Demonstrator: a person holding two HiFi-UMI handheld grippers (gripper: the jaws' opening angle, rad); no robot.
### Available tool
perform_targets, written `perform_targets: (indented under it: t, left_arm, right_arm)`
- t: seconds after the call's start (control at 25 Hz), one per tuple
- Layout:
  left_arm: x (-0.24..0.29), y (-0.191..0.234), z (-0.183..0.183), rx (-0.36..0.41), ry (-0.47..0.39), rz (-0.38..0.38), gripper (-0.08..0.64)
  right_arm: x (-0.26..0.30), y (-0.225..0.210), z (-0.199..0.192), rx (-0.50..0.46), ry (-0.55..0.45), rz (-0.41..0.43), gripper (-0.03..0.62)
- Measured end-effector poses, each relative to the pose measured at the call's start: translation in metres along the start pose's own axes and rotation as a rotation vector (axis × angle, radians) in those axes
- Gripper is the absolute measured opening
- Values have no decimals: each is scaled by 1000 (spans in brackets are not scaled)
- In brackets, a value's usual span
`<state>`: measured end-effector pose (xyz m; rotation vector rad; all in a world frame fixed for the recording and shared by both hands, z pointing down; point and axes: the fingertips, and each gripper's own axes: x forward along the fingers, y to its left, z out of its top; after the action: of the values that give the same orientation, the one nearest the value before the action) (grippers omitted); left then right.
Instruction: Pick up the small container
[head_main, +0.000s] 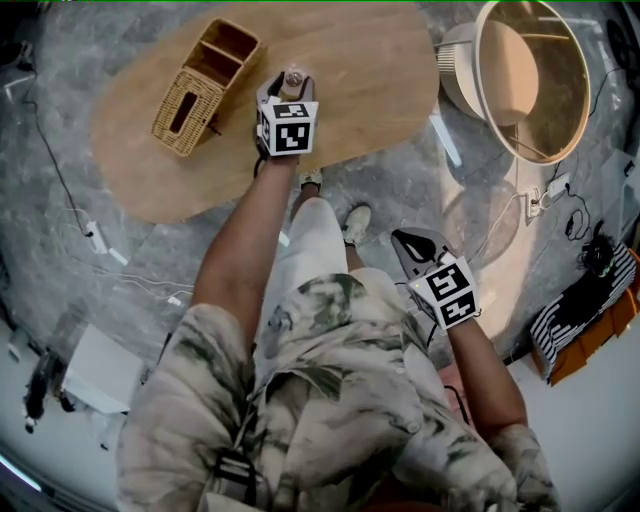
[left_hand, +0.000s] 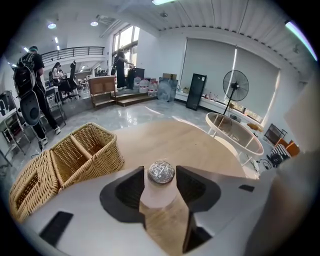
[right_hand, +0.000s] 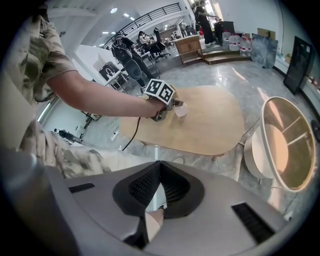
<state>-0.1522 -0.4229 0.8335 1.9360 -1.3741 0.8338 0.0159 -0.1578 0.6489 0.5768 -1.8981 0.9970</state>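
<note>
The left gripper view shows what the head view half hides behind the marker cube (head_main: 290, 127): the left gripper (left_hand: 161, 176) with jaws spread either side of the silver-topped container (left_hand: 160, 194) on the wooden table (left_hand: 185, 140), basket (left_hand: 75, 155) at its nine o'clock, while the right gripper view shows the right gripper (right_hand: 159, 165) with jaws closed and empty.

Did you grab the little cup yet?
Almost! Done: the left claw is around the small container. In hand: the squeeze, since the pads don't look tight yet. Left: lifting it off the wooden table, where it is standing.
</note>
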Motion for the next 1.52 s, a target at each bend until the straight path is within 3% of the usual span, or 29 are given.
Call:
perform_targets:
  t: [0.4, 0.72, 1.52]
  left_arm:
    - [15, 3, -2, 31, -23, 64, 169]
    - [14, 4, -1, 23, 19, 70, 155]
    - [-63, -33, 50, 84, -22, 5, 153]
  right_arm:
    - [4, -19, -15, 31, 31, -20, 23]
    - [2, -14, -12, 26, 13, -17, 23]
    - [-52, 2, -23, 3, -115, -31, 23]
